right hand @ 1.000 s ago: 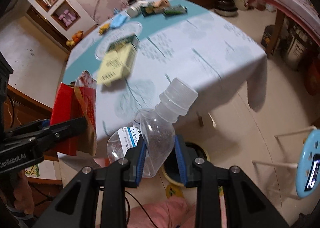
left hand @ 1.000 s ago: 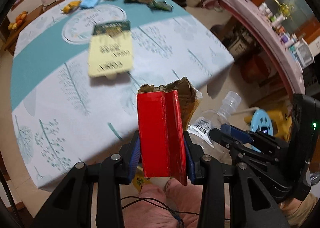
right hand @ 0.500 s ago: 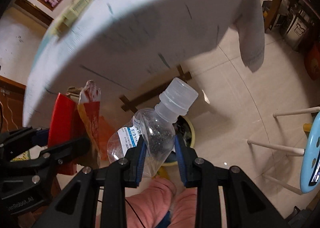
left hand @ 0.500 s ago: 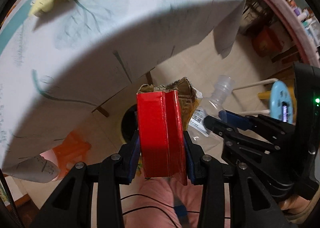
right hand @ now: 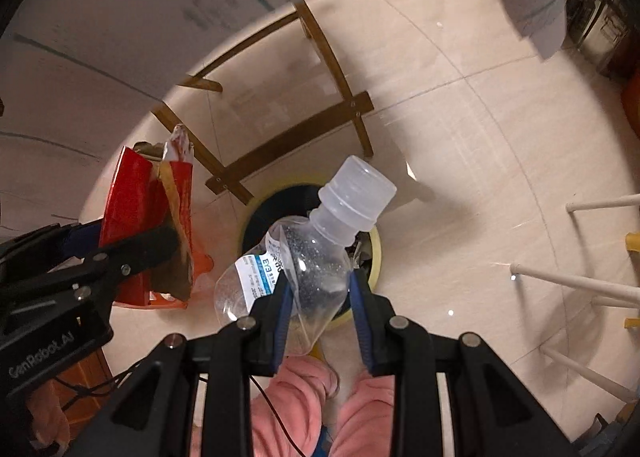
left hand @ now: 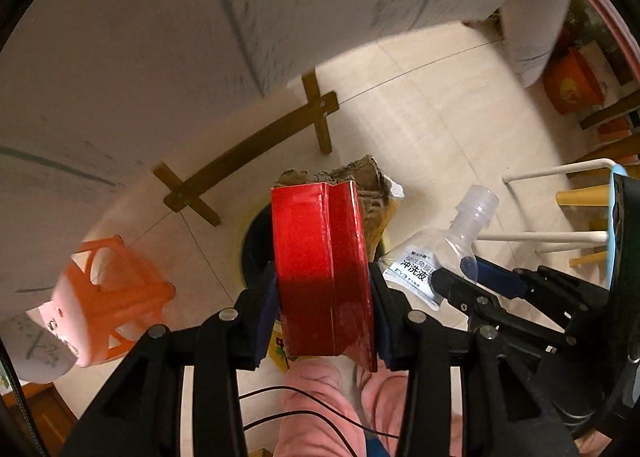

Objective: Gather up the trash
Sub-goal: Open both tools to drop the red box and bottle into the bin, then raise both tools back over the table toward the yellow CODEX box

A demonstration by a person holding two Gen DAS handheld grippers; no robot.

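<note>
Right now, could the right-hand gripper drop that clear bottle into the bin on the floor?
Probably yes. The right gripper holds the clear bottle almost directly above the yellow-rimmed bin, and nothing lies between them; the table's wooden legs stand beyond it.

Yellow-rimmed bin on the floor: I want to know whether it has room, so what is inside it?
The bin shows a dark interior with some crumpled scraps near its right rim. The clear bottle and red box cover most of the opening, so its fill level is hidden.

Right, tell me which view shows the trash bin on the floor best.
The right wrist view: the trash bin shows its yellow rim and dark opening on both sides of the plastic bottle. In the left wrist view the red carton hides all but a sliver.
</note>
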